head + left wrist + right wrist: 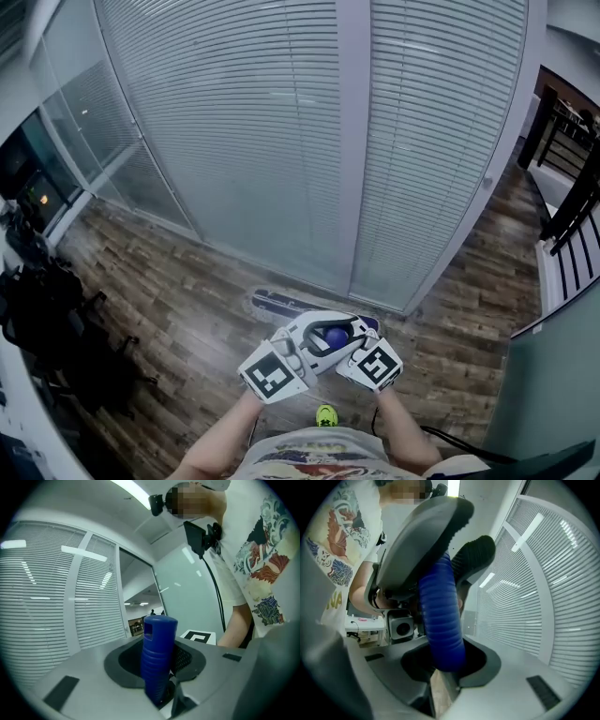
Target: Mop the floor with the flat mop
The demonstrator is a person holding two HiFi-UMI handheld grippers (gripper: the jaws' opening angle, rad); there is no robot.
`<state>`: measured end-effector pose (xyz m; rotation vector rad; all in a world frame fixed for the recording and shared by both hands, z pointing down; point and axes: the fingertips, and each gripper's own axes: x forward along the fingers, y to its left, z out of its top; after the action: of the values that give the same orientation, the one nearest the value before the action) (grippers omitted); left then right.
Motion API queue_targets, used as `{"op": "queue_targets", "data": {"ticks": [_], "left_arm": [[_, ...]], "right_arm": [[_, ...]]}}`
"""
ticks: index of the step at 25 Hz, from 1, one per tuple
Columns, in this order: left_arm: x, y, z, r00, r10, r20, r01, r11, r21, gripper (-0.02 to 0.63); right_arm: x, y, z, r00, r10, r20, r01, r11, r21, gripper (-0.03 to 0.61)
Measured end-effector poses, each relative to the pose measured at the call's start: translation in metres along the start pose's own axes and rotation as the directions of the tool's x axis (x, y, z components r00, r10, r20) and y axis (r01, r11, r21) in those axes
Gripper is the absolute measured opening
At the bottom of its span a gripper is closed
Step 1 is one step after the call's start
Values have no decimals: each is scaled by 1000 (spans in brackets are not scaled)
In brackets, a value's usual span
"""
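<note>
Left gripper (161, 691) and right gripper (447, 672) both clamp the blue mop handle (335, 337) at its top. The flat mop head (281, 305) rests on the floor (169, 300), just beside the glass partition (281, 169). Likely fault: a forward push drives the head into the glass.

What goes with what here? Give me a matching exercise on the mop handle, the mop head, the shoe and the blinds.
Things:
1. mop handle
2. mop head
3. shoe
4. blinds

Descriptions:
A. bright yellow-green
B. lying flat on the floor
C. blue and ribbed
D. pale horizontal slats

Pairs: 1-C, 2-B, 3-A, 4-D
</note>
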<state>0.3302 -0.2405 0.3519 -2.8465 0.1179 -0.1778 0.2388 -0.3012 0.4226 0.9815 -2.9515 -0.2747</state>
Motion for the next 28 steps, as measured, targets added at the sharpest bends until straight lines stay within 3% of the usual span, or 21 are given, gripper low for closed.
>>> {"op": "queue_targets", "data": {"ticks": [7, 21, 28], "left_arm": [[-62, -88, -4, 999, -31, -29, 30, 999, -35, 121], [-174, -302, 1, 999, -1, -48, -2, 998, -63, 147], [-197, -381, 29, 999, 16, -43, -19, 997, -77, 149]], "right_arm": [[-2, 109, -7, 992, 100, -70, -101, 995, -12, 112], [-53, 343, -9, 980, 120, -161, -113, 992, 52, 137], [-96, 420, 7, 974, 140, -180, -138, 990, 26, 140]]}}
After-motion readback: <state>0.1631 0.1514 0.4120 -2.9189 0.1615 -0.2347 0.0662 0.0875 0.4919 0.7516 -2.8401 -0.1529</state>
